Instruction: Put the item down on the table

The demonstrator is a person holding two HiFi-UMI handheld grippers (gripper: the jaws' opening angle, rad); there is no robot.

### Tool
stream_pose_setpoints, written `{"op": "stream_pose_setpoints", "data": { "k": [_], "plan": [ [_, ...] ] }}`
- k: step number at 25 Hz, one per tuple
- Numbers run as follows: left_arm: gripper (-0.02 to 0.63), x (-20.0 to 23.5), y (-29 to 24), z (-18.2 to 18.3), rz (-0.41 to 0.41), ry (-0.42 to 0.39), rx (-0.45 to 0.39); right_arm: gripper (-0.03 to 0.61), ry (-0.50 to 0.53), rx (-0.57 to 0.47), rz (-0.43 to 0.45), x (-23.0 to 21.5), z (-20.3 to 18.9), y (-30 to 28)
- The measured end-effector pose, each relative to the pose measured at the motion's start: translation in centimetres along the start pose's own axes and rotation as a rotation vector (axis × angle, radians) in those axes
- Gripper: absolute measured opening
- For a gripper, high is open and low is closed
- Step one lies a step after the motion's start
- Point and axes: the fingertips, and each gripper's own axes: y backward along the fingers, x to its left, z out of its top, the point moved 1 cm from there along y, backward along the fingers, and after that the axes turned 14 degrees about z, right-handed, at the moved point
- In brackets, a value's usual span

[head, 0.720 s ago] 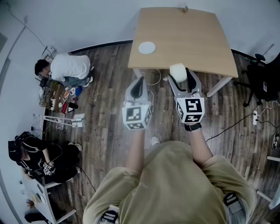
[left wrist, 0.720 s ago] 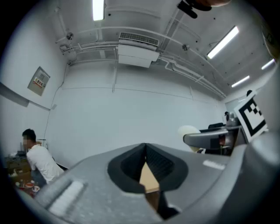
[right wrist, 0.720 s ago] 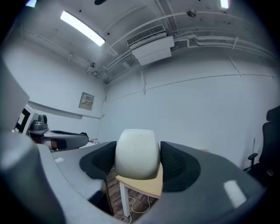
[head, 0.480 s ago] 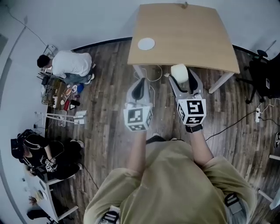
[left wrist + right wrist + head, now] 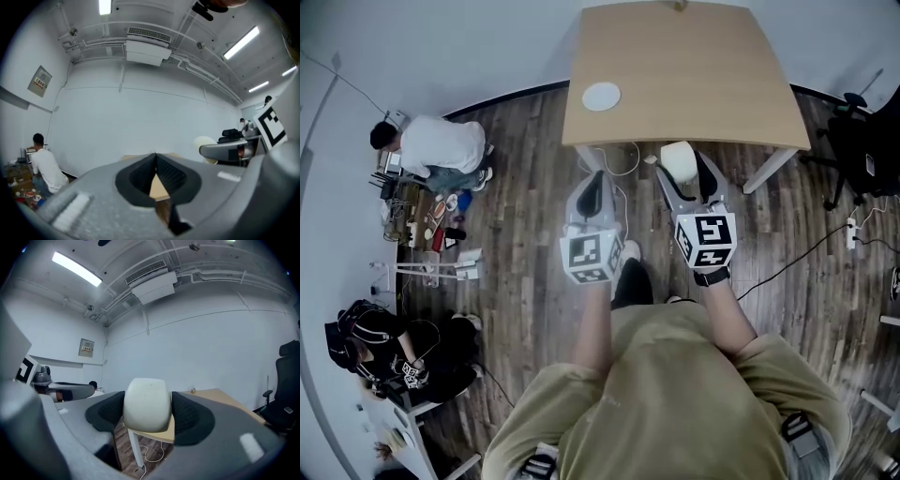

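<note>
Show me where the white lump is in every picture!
Head view: white lump in the right gripper, just below the table's near edge.
Left gripper view: white lump at the right, middle height.
Right gripper view: white lump dead centre, clamped between the jaws.
Shared landmark: the wooden table.

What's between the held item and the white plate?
Head view: only bare table past its near edge separates the item from the plate.

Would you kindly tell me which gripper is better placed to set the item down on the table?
The right gripper: it holds the white rounded item between its jaws, close to the near edge of the table. The left gripper is shut on nothing.
</note>
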Motion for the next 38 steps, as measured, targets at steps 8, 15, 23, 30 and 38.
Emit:
{"op": "stream_pose_setpoints", "data": {
  "k": [8,15,23,30,38],
  "plan": [
    [0.003,5.7,-10.5,4.2,-0.024,-0.037,-0.131,0.321,0.041,-0.013,-0.011,-2.0,2.7,-11.4],
    [0.003,11.4,-18.6,4.2,-0.021,0.014,-0.116,0.321,0.074,-0.017,0.034,-2.2,4.0,-21.7],
    [0.003,15.5,-24.9,1.9,-0.018,0.025,-0.054,0.321,0.11,0.033,0.034,-2.5,2.6,-28.6],
    [0.002,15.3,-30.7,-1.5,-0.007,0.052,-0.003,0.321,0.062,0.085,0.026,-7.6,-0.5,-33.0],
    [0.002,15.3,-37.9,-5.9,0.018,0.057,0.124,0.321,0.014,0.185,0.074,-13.0,-4.9,-39.8]
  ]
}}
